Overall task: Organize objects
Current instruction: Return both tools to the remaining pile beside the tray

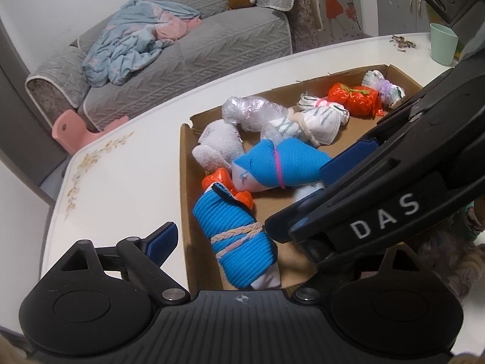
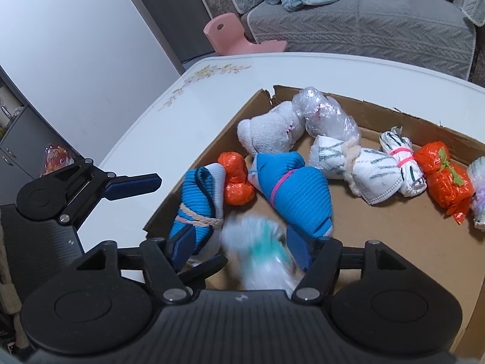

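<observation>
A shallow cardboard tray [image 1: 183, 163] [image 2: 394, 236] on the white table holds several tied bundles: two blue sock rolls [image 1: 239, 242] [image 1: 285, 160] [image 2: 294, 194], orange bags [image 1: 354, 98] [image 2: 442, 179], white cloth rolls and a bubble-wrap bundle [image 2: 327, 115]. My right gripper [image 2: 239, 242] is open over the tray, and a blurred white-and-teal bundle [image 2: 260, 248] lies between its fingers. It also shows in the left wrist view [image 1: 306, 191]. My left gripper [image 1: 230, 236] is open at the tray's near-left edge; only its left finger [image 1: 160, 238] shows, and the right gripper covers the other.
A mint green cup [image 1: 443, 44] and some scraps [image 1: 403, 42] sit at the table's far right. A grey sofa [image 1: 182, 45] with crumpled blue and pink clothes and a pink stool [image 2: 230, 33] stand beyond the table. Grey cabinets [image 2: 18, 151] stand at the left.
</observation>
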